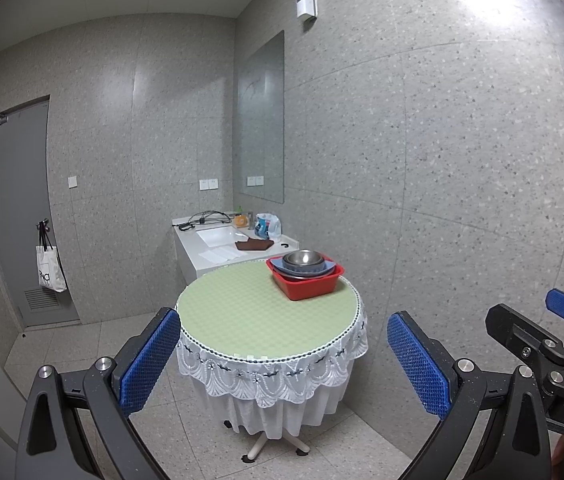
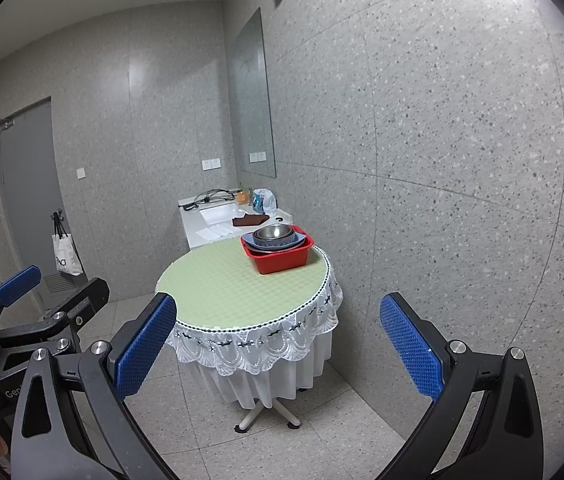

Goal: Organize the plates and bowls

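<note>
A red plastic basin (image 1: 309, 283) (image 2: 282, 259) stands at the far right of a round table (image 1: 249, 316) (image 2: 225, 292) with a pale green top and a white lace skirt. In the basin lies a stack: a metal bowl (image 1: 302, 257) (image 2: 272, 232) on top of bluish plates or bowls (image 1: 324, 269) (image 2: 297, 239). My left gripper (image 1: 282, 364) is open and empty, held in the air short of the table's near edge. My right gripper (image 2: 277, 352) is also open and empty, at about the same distance. Each shows at the other view's edge.
A white sink counter (image 1: 217, 252) (image 2: 217, 220) stands behind the table, with a cable, a brown cloth (image 1: 253, 245) and bottles on it. A mirror hangs on the right wall. A grey door (image 1: 17, 216) with a hanging bag is at the left. The floor is speckled tile.
</note>
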Motion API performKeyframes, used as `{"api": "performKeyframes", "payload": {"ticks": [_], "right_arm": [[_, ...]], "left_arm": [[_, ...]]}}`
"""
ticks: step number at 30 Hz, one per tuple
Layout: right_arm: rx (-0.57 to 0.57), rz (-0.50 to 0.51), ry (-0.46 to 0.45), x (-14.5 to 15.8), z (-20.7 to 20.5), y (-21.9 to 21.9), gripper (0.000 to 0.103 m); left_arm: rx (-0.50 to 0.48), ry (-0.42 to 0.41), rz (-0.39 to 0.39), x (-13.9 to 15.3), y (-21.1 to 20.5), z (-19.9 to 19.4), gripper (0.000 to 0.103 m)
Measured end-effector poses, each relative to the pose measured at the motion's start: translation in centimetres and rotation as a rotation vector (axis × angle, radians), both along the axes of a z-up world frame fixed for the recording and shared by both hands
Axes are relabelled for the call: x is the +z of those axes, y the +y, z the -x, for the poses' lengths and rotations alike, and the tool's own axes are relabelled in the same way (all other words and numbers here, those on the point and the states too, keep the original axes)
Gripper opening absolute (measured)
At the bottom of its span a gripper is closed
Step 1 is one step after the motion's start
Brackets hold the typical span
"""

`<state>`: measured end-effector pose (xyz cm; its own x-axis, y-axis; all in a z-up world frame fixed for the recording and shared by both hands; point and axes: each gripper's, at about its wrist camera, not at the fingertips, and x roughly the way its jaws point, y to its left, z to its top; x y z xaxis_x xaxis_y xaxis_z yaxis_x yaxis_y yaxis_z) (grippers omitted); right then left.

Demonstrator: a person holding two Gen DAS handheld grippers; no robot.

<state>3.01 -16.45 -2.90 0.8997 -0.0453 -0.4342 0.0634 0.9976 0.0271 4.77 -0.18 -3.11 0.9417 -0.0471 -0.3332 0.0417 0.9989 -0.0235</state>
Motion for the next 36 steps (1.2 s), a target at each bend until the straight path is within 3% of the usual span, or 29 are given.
{"api": "performKeyframes", "payload": {"ticks": [36], "right_arm": [[0.003, 0.002, 0.006, -0.5, -0.3, 0.5, 0.103]], "left_arm": [[-0.002, 0.008, 0.003, -0.1, 1.4, -0.3, 0.102]]}}
